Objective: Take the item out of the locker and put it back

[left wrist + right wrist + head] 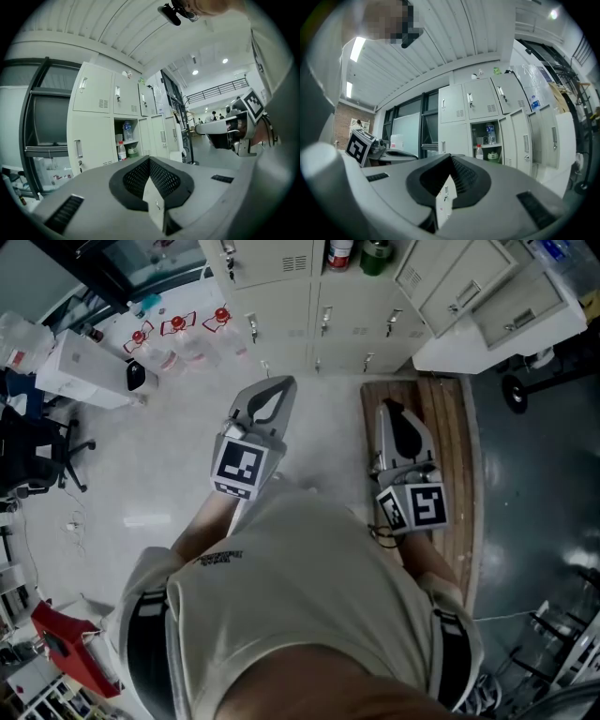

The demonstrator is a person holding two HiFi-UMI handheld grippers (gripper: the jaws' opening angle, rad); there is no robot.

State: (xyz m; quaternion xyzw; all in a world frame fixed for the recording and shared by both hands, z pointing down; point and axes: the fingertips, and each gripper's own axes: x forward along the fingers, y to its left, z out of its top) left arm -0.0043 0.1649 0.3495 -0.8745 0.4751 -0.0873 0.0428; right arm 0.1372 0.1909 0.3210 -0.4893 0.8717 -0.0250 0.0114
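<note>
The bank of pale lockers (pixel 281 306) stands ahead, and one door is open. In that open compartment (pixel 125 140) a clear water bottle (pixel 126 130) stands on the upper shelf. Below it are a red-capped bottle (pixel 122 151) and a green jar (pixel 132 151). The right gripper view shows the same bottle (pixel 479 151) and jar (pixel 493 154). My left gripper (pixel 150 161) and my right gripper (pixel 451 159) are both held level and well short of the lockers. Each has its jaws together and nothing between them. In the head view the left gripper (pixel 274 382) and the right gripper (pixel 389 407) point at the lockers side by side.
A wooden board (pixel 455 456) lies on the floor under my right gripper. A white cabinet with its doors open (pixel 506 306) stands at the right. An office chair (pixel 37 460), a white box (pixel 89 371) and several bottles (pixel 178 334) are on the left.
</note>
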